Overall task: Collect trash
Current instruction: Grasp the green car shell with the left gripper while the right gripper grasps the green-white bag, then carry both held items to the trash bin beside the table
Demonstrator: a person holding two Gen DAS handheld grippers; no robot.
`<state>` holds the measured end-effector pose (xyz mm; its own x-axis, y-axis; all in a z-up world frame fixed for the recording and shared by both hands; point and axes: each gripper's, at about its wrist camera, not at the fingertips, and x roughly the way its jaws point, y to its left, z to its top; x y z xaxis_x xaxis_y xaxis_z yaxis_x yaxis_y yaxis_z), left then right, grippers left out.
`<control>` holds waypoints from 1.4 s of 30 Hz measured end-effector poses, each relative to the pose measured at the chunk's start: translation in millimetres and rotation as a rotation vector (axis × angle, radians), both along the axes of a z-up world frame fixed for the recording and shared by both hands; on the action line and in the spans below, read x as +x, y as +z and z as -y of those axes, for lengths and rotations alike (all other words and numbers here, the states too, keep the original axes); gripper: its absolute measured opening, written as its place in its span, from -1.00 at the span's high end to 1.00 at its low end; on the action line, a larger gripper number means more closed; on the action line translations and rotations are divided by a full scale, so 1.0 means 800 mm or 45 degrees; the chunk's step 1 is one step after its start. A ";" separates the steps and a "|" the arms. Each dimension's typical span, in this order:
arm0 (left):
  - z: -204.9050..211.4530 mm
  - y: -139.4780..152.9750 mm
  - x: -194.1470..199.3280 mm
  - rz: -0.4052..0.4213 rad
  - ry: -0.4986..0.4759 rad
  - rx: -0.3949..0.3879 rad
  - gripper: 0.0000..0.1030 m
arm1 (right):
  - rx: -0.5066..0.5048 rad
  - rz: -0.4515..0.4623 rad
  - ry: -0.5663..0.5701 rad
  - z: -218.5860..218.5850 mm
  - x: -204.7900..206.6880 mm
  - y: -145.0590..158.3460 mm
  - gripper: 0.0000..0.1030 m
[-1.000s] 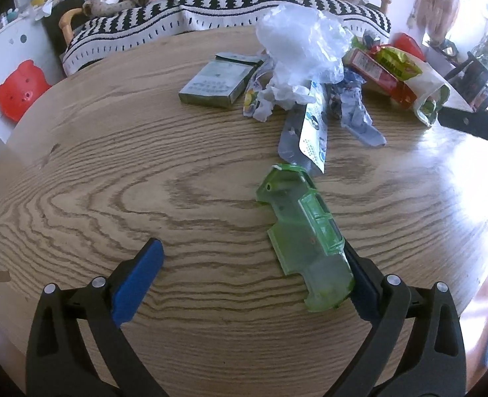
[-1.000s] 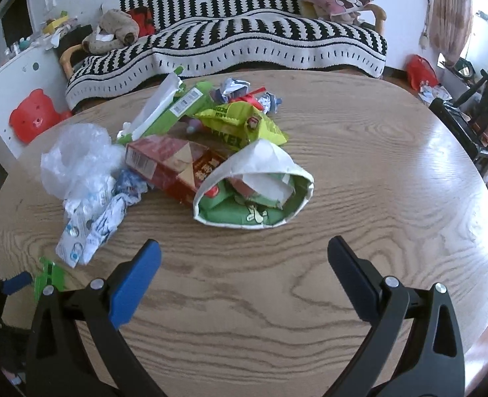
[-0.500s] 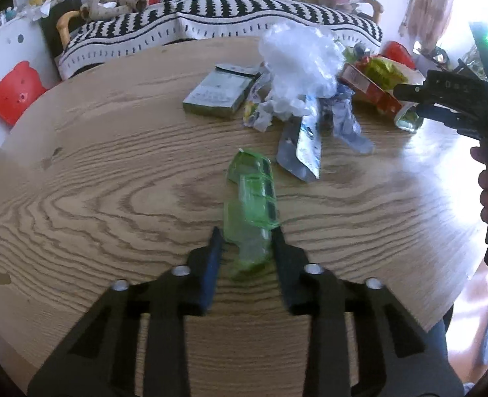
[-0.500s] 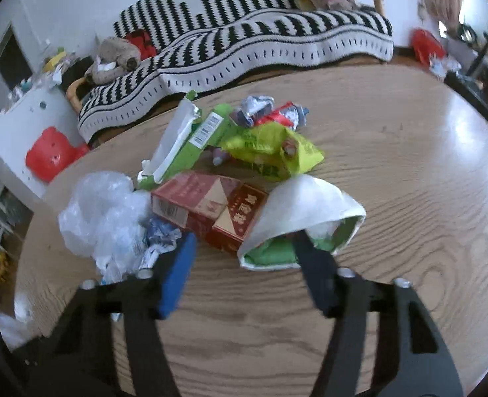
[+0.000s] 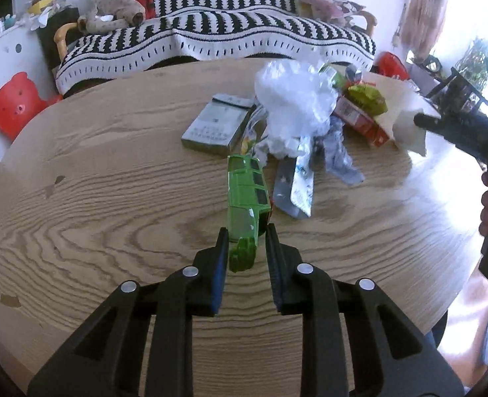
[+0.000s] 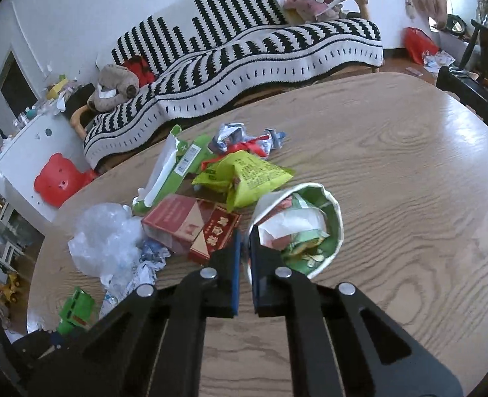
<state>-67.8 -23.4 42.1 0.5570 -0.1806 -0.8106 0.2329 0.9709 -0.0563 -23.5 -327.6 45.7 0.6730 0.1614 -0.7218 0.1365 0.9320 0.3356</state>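
Note:
My left gripper is shut on a crushed green plastic container and holds it just above the round wooden table. The container also shows at the lower left of the right wrist view. My right gripper is shut on the near rim of a white paper bag that lies open with wrappers inside. The trash pile holds a clear plastic bag, a red carton, a yellow-green snack bag, and a grey box.
A sofa with a black-and-white striped cover stands behind the table. A red bear-shaped stool and a white cabinet are at the left. A dark chair stands at the table's right edge.
My left gripper closed on the green container and lifted it, turning it on edge. My right gripper moved to the paper bag and closed on its rim.

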 end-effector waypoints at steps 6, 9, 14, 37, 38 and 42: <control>0.000 0.009 -0.007 0.002 -0.008 -0.034 0.58 | -0.007 0.016 -0.017 0.010 -0.020 0.002 0.88; 0.002 0.015 -0.011 0.012 -0.014 -0.050 0.58 | -0.017 0.034 -0.037 0.017 -0.030 0.009 0.88; 0.015 0.022 -0.016 0.028 -0.039 -0.049 0.58 | -0.041 0.077 -0.067 0.029 -0.046 0.026 0.88; 0.250 0.054 -0.117 0.022 -0.703 -0.173 0.58 | -0.103 0.187 -0.265 0.128 -0.285 0.109 0.88; 0.269 0.044 -0.134 -0.009 -0.768 -0.169 0.58 | -0.092 0.164 -0.277 0.131 -0.301 0.102 0.88; 0.317 0.003 -0.182 -0.130 -0.952 -0.130 0.58 | -0.013 0.032 -0.337 0.141 -0.367 0.044 0.88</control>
